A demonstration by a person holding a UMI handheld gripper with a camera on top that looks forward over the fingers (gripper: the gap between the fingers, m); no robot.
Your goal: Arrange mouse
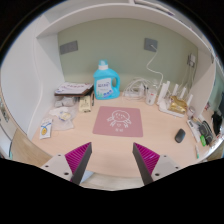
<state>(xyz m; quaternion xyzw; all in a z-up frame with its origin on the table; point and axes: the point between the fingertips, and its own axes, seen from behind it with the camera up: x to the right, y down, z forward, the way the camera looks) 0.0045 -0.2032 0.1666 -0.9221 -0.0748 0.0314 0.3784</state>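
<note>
Colours and patterns noted on pale wooden desk.

Large blue plastic detergent bottle, white label on front. Square dusty-pink mat, faint pale drawing at centre. Small black oval mouse. Sage-green back wall, grey socket plates. White cables at right. Magenta pads on gripper fingers, fine ribbed texture.

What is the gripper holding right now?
Nothing. The gripper is open, with only bare table between its fingers. The mouse lies untouched on the table, beyond them and off to the side of the pink mat.
</note>
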